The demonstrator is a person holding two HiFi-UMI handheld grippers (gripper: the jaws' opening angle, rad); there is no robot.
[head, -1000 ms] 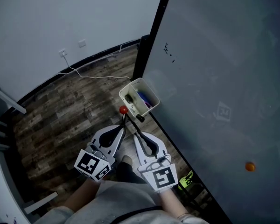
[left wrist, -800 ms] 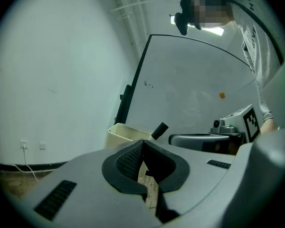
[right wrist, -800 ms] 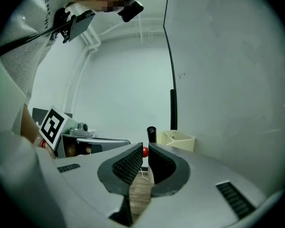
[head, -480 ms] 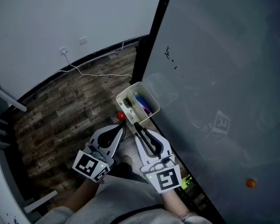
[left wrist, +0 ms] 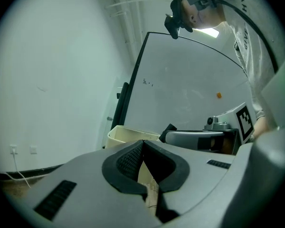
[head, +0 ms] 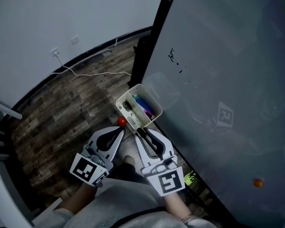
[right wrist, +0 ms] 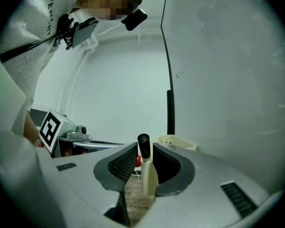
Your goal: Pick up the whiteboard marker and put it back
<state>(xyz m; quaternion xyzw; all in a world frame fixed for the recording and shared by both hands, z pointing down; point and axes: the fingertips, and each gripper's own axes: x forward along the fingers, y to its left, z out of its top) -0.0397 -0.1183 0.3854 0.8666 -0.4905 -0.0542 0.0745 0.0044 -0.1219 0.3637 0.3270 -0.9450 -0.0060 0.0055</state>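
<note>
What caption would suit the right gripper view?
Right tongs hold a black-capped marker near a cream tray by the whiteboard.

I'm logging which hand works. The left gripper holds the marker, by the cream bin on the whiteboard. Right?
No: the right gripper holds the marker, as the right gripper view shows; the left gripper is shut on nothing. The rest stands: the marker is by the cream bin on the whiteboard.

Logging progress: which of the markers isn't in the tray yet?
The black-capped marker, clamped in the right gripper close to the cream tray; the blue one lies inside it.
</note>
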